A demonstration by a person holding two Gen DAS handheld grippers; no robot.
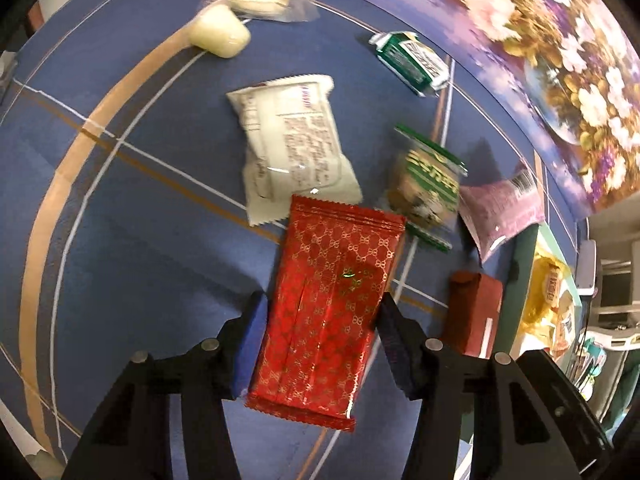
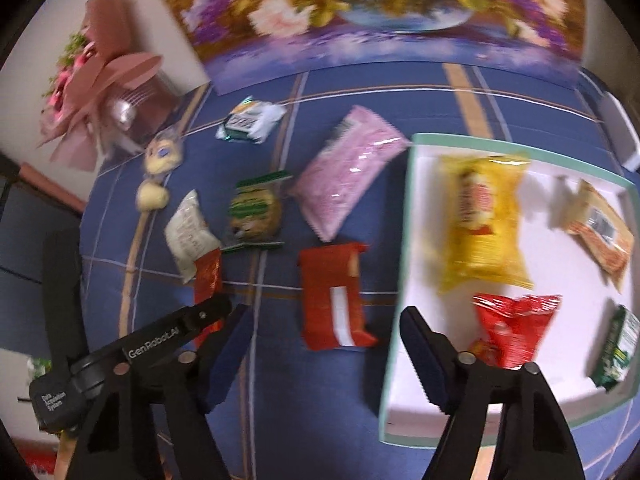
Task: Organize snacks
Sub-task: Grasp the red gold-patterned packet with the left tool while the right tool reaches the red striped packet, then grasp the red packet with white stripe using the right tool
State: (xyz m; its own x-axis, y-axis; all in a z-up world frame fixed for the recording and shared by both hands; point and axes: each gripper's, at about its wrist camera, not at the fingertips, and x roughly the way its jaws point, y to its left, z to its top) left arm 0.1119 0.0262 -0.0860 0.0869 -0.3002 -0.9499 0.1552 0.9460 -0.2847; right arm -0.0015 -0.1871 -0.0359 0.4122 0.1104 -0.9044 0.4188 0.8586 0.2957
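Left wrist view: our left gripper [image 1: 322, 344] pinches the red gold-patterned packet [image 1: 326, 312] by its long edges, both blue pads pressed against the foil, the packet hanging lengthwise over the blue tablecloth [image 1: 132, 260]. Just beyond its far end lies the white printed packet [image 1: 288, 148], with the green-striped cookie pack [image 1: 426, 188] and the pink packet [image 1: 500, 210] beside it toward the tray side.

In the right wrist view, our right gripper [image 2: 326, 354] stands spread with nothing between its pads; it hangs over the cloth just beside the near left corner of the mint-edged tray [image 2: 404, 280], above the red box with a white strip [image 2: 334, 300]. The tray already holds a yellow bag [image 2: 482, 224], a crumpled red bag [image 2: 516, 328] and two more packs toward its right edge.

We judge the red packet is bound for the tray. The risks: slick foil held only by its edges could slide or buckle out of the pads as we swing across, and the two grippers sit close, so our left could clip our right or knock the red box. A release short of the rim would leave the packet straddling the tray's edge.
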